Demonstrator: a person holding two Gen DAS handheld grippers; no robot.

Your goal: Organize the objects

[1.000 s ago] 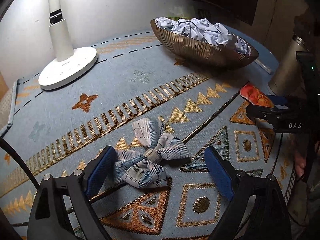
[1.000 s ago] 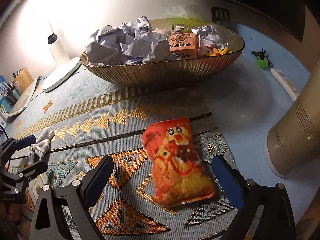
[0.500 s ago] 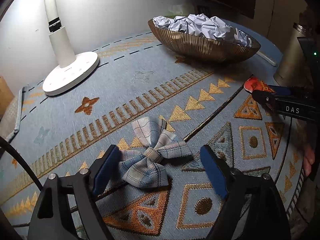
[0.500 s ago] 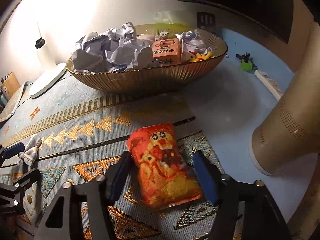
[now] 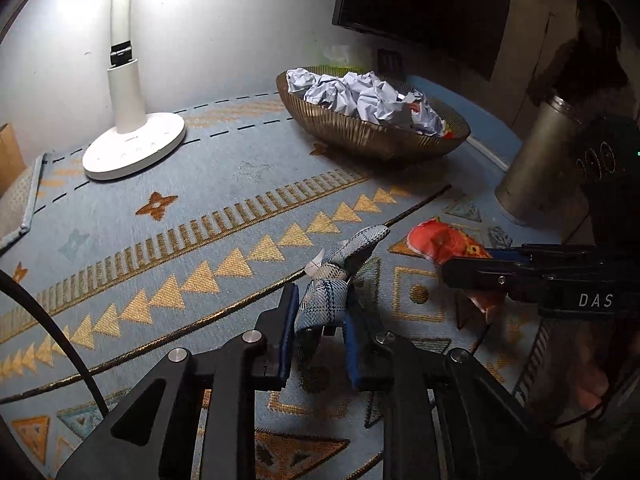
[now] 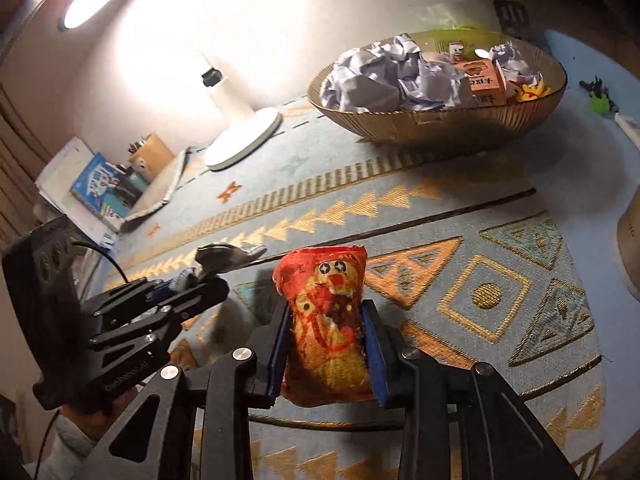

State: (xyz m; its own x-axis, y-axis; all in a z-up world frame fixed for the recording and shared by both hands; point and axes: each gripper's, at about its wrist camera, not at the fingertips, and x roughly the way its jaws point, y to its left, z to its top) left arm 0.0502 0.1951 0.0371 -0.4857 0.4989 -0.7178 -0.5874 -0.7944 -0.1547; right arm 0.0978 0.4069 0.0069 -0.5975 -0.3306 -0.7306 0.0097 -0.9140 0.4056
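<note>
My left gripper is shut on a blue-and-white plaid bow and holds it lifted above the patterned cloth. My right gripper is shut on a red-and-orange snack bag, also lifted off the cloth. The snack bag also shows in the left wrist view, with the right gripper to the right of the bow. The left gripper and bow show at the left in the right wrist view. A gold ribbed bowl holding crumpled paper and small boxes stands at the back; it also shows in the left wrist view.
A white lamp base stands at the back left. A tan cylinder stands at the right by the table's edge. Books and a wooden box sit beyond the cloth's left end. A small green toy lies at the far right.
Both grippers have closed, the left on the bow and the right on the snack bag, and both have lifted their objects off the cloth and tilted upward.
</note>
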